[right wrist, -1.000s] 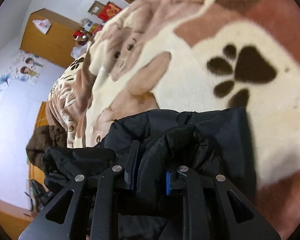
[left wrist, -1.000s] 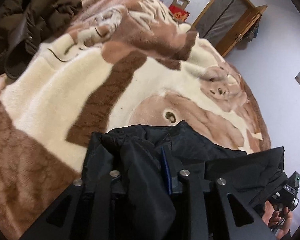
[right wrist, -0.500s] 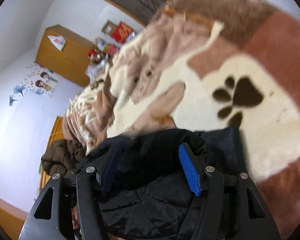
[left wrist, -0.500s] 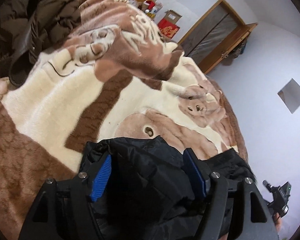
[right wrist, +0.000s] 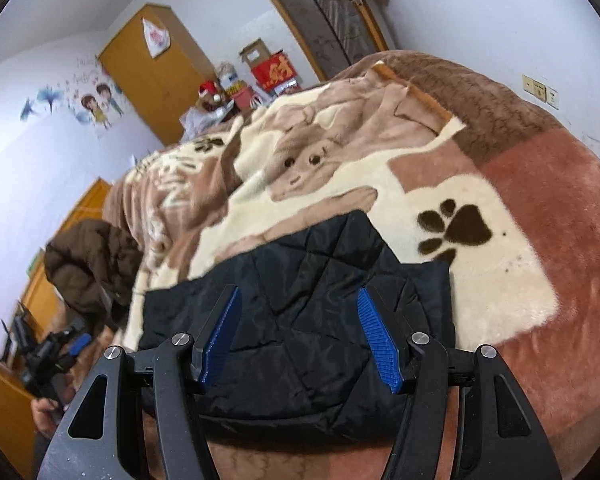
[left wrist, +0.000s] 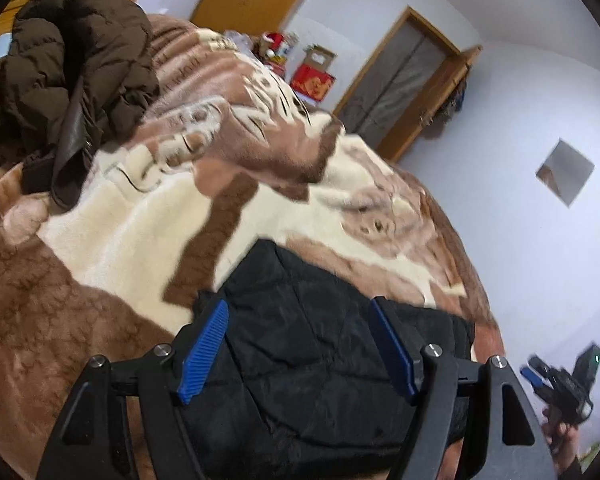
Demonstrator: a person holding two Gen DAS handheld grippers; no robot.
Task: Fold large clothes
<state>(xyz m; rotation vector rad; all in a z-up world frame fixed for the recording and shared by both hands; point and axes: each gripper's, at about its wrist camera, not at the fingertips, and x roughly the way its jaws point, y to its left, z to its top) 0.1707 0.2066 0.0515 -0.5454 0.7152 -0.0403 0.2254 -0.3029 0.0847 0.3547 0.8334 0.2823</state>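
Both the left gripper (left wrist: 300, 350) and right gripper (right wrist: 298, 336) hover spread and empty above the folded black jacket (right wrist: 300, 320) lying near on the blanket (right wrist: 480, 280); fold judged complete, next take the brown coat (left wrist: 68, 60) far left

Only one mark can be read. In the upper middle of the right wrist view, a red cardboard box (right wrist: 275, 72) standing beyond the far end of the bed bears a large gold Chinese character on its front, which looks like 财 (the strokes are soft, so the reading is not certain). The same red cardboard box (left wrist: 313, 83) shows in the upper middle of the left wrist view, with gold print too blurred to read. In the right wrist view's upper left, faint handwriting-like marks sit on the pale wall above a cartoon sticker of two children (right wrist: 100, 105), but no letters can be made out there.
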